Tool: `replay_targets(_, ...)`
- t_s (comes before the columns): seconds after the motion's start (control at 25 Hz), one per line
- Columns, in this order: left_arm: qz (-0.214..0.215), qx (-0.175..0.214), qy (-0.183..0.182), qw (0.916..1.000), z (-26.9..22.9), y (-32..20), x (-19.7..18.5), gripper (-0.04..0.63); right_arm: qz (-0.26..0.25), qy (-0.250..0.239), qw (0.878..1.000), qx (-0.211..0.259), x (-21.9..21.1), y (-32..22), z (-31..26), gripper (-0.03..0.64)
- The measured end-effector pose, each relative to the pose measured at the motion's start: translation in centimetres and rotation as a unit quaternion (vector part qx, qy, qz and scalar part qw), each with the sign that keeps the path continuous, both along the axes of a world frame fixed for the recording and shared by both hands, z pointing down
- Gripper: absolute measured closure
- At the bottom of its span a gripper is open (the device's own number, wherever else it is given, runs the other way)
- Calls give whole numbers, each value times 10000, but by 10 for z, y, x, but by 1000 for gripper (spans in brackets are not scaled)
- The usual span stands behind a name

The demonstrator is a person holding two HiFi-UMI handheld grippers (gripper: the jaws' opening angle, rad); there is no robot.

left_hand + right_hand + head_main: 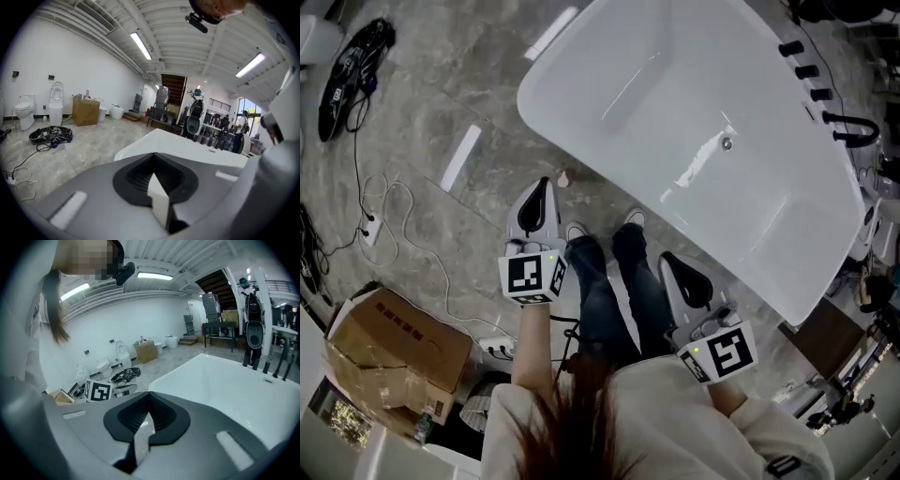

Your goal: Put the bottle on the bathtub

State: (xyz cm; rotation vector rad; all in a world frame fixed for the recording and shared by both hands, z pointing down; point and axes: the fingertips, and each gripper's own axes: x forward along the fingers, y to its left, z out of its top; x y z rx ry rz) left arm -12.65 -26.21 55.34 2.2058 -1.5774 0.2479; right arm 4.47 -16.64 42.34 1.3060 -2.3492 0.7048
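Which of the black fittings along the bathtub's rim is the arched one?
The arched fitting is the lowest of the row in the head view, nearest the right edge. The three above it are short straight stubs.

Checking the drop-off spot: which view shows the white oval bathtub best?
Head view: the white oval bathtub appears nearly whole from above, with its drain. The left gripper view shows a rim end; the right gripper view, part of its basin.
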Motion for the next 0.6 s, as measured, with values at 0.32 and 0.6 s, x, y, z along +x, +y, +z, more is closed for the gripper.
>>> replay_targets(0.32,18,480,69,9988,-99,-8,-2,548,250,12,9994,255,9,4,-48,620)
replay_targets(0.6,-57,759,177,9969,-159,0,-7,548,423,-102,9975,550,10,5,-76,620)
